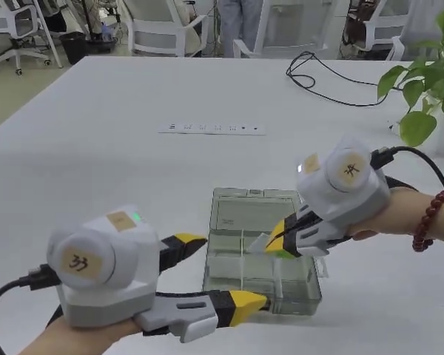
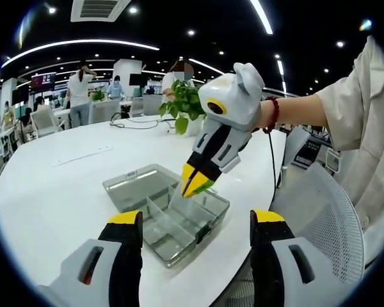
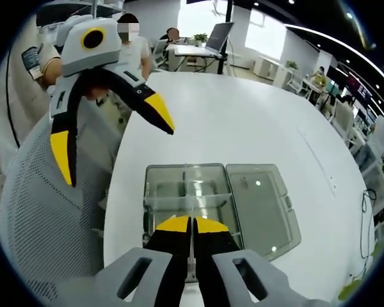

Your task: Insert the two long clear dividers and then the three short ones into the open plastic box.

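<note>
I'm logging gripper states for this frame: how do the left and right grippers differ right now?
The left gripper has its jaws spread wide; the right gripper has them shut, apparently on a clear divider. The left gripper sits by the near edge of the plastic box; the right gripper points down into it. Both have yellow-tipped jaws.

Bright, even office light — ceiling strips [image 2: 83, 43] glow overhead. Shadows faint. Gripper views curve at the edges.

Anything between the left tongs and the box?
No: in the left gripper view, bare white table lies between the open left tongs and the near corner of the box. The right tongs hold a clear divider over the box.
</note>
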`<state>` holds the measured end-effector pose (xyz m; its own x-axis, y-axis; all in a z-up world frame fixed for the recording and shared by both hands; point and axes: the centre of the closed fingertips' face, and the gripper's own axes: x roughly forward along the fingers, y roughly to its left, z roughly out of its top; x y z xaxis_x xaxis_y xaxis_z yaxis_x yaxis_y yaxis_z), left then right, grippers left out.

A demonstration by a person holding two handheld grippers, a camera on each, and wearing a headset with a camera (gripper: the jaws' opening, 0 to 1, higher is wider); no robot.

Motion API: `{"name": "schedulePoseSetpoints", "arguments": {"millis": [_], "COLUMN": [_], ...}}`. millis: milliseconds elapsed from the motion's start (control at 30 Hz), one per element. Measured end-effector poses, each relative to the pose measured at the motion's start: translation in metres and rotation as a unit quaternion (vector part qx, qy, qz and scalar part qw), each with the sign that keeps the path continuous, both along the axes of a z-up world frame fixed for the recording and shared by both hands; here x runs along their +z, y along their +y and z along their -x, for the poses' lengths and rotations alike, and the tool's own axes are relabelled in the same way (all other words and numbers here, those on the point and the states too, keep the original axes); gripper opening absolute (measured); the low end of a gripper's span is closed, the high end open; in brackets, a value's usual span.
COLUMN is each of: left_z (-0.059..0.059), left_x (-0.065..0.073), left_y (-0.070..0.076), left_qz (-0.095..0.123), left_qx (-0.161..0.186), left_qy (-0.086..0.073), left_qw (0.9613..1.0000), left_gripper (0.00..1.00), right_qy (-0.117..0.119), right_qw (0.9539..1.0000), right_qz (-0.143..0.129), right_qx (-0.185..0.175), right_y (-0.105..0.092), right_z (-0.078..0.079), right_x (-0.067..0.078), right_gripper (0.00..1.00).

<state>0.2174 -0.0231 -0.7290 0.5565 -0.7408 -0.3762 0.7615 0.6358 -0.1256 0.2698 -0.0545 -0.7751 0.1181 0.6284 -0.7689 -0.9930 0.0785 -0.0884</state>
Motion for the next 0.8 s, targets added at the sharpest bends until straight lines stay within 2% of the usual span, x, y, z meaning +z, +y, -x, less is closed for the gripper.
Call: {"name": "schedulePoseSetpoints", "arguments": {"millis": [367,800], "left_z": [-0.001,-0.003], "left_x": [0.0,-0.001], "left_y": [0.0,0.004], "left_qz": [0.001,0.001], "left_qx": [-0.001,0.005], "left_qy": [0.0,0.0], "left_qw": [1.0,1.0], "left_gripper": [0.68,0.68], "right_qy": [-0.009,-0.004], "right_qw": [0.9994,0.999], "right_qz": [0.005,0.019], "right_qx": [0.034,0.041], "right_y": [0.005,0.01], "right_z": [0.002,0.002], "right_x": [-0.003,-0.01], "right_gripper": [0.02,0.02]}}
